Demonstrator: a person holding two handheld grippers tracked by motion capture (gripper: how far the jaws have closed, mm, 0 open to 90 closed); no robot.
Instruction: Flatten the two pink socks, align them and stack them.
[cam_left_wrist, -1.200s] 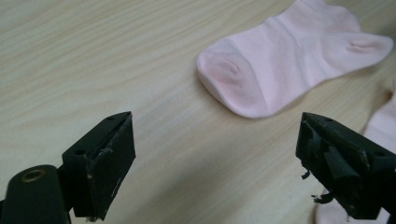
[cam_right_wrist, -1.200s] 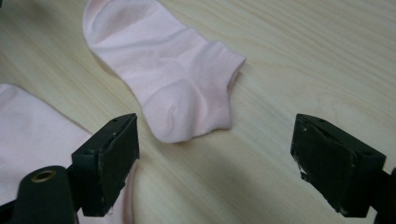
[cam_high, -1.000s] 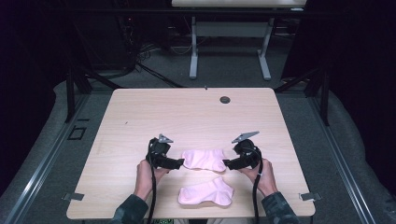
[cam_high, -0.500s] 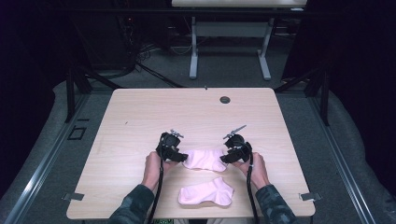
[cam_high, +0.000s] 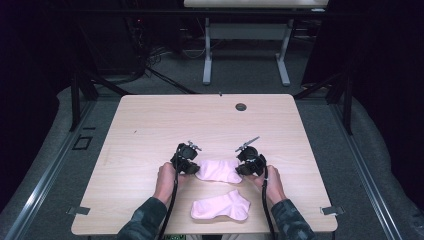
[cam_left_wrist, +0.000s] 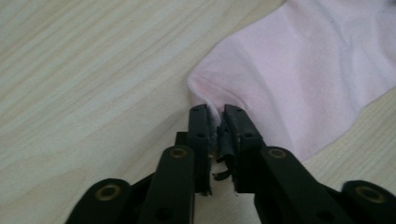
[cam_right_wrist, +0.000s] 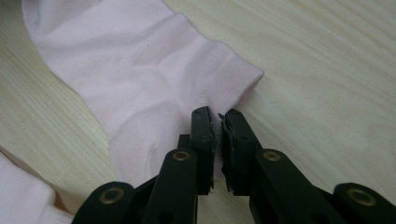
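a pink sock (cam_high: 218, 170) lying flat on the worktop (cam_high: 150, 130) is pinched at opposite ends: the left gripper (cam_left_wrist: 217, 123) is closed on one edge, the right gripper (cam_right_wrist: 217, 122) on the other, probably for lifting or spreading. a second sock (cam_high: 221, 206) lies just nearer.
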